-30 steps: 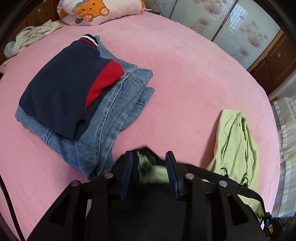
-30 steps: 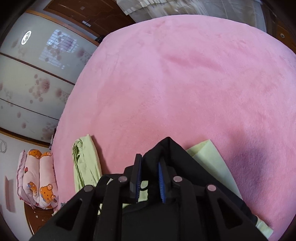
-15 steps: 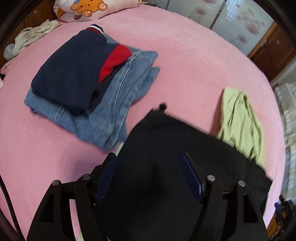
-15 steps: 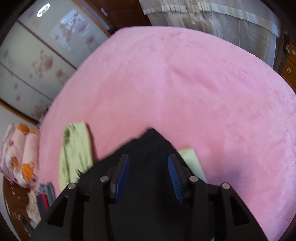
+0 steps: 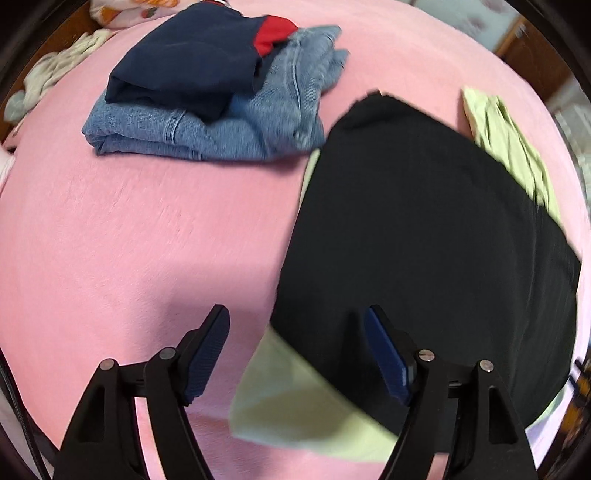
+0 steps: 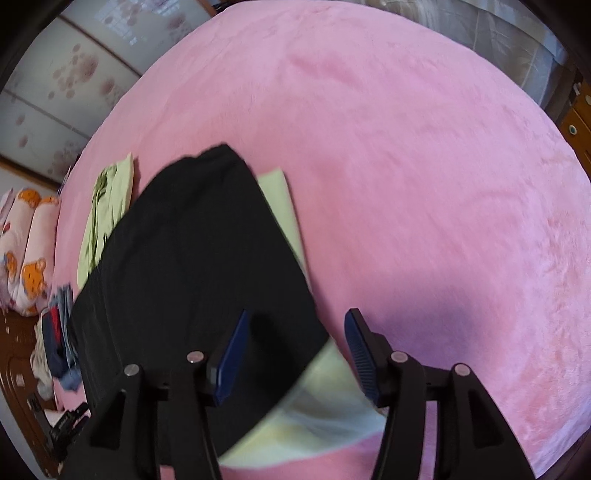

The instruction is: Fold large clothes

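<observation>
So we're looking down on a bed (image 6: 424, 155) covered in a fuzzy pink blanket, which fills most of both views. The black garment (image 5: 424, 236) lies flat on it with pale green cloth (image 5: 295, 402) poking out underneath at the near edge and along the side. Our left tool (image 5: 297, 350) has just been opening and its jaws stand wide, nothing pinched, the pink blanket and the garment's near corner showing below the gap. Same with the right tool (image 6: 295, 350): it's been opening too, jaws apart, the garment's edge under them but not gripped.

Further back in the left view there's a folded pile, a navy and red top (image 5: 192, 55) sitting on folded jeans (image 5: 229, 125), just beside the black garment's far corner. A cartoon bear pillow (image 6: 26, 251) sits at the bed's edge, with sliding panels (image 6: 55, 99) with a floral print behind, some wooden furniture (image 6: 580, 114) and a curtain (image 6: 498, 29), all a bit blurry
</observation>
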A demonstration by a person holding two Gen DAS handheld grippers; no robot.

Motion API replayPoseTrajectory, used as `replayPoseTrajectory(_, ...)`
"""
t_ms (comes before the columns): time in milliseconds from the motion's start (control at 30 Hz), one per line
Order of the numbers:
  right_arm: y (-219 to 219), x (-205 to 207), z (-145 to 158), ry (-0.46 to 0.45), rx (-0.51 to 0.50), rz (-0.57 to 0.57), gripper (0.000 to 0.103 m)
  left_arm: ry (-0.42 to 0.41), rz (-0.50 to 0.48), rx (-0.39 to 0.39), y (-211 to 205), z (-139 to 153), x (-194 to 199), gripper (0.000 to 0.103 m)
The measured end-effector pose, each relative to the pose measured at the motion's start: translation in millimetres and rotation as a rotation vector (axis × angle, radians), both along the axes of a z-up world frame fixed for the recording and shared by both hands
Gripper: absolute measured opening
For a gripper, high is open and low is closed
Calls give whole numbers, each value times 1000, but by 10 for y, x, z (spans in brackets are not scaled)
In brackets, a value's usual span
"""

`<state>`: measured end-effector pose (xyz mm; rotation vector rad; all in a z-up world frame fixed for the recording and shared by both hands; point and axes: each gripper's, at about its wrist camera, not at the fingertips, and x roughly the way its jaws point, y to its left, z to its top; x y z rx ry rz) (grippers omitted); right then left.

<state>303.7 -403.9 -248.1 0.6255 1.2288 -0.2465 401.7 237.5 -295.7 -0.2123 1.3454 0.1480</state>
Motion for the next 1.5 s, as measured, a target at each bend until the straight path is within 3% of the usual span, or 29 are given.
replayPoseTrajectory(167, -24, -212, -153, -27, 135, 7, 57, -12, -76, 2, -35, -90, -216, 74)
replayPoseTrajectory(533, 100, -262, -229, -29, -10, 142, 56, -35, -24, -114, 121, -375, -420, 74)
replayPoseTrajectory(600, 102, -257, -230, -39, 17, 152, 56, -41, -18, -156, 124, -405, -485, 61)
replayPoseTrajectory(667, 120, -269, -218, -55, 41, 161, 45, -48, 1, -231, 148, -400, -506, 34)
replayPoseTrajectory(700, 135, -282, -198, -65, 37, 165, 40, -56, 5, -229, 133, -379, -527, 32)
replayPoseTrajectory(767, 156, -318, -148, -94, 17, 172, 18, -79, -6, -199, 68, -351, -591, 23)
replayPoseTrajectory(933, 185, -414, -38, -128, 17, 166, 7, -95, 1, -167, 0, -271, -690, 14)
replayPoseTrajectory(1100, 205, -461, -22, -92, 16, 185, 6, -86, -30, -121, -78, -221, -765, 13)
replayPoseTrajectory(1333, 203, -610, -121, -60, 38, 170, 6, -92, -16, -118, -31, -193, -874, 14)
replayPoseTrajectory(1400, 238, -592, -81, -71, 35, 140, 10, -101, -9, -86, -89, -171, -821, 19)
replayPoseTrajectory(1500, 363, -608, 153, -136, -93, 152, 12, -106, -22, 76, -244, -26, -776, 46)
